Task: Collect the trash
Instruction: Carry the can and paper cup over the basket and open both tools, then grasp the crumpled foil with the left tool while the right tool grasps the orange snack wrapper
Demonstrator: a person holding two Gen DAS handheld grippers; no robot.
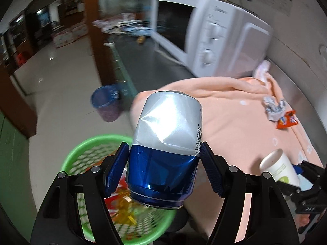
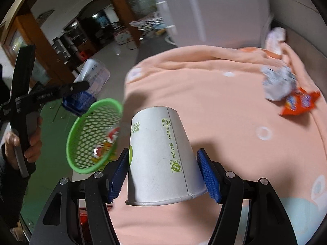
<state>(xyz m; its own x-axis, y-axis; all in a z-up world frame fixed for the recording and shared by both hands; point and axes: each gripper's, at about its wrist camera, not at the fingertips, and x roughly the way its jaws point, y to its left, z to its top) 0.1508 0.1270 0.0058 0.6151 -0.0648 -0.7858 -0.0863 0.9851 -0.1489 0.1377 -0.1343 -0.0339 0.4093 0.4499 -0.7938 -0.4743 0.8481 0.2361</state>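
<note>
My left gripper is shut on a dented blue and silver can and holds it above a green mesh basket with wrappers in it, beside the counter's edge. My right gripper is shut on a white paper cup held upside down over the peach cloth. The cup also shows in the left wrist view, and the can and basket in the right wrist view. A crumpled paper ball and an orange snack wrapper lie on the cloth at the far right.
A white microwave stands on the counter behind the cloth. A blue waste bin stands on the tiled floor below. A crumpled pink wrapper lies by the wall. A brown wooden post rises at the counter's left.
</note>
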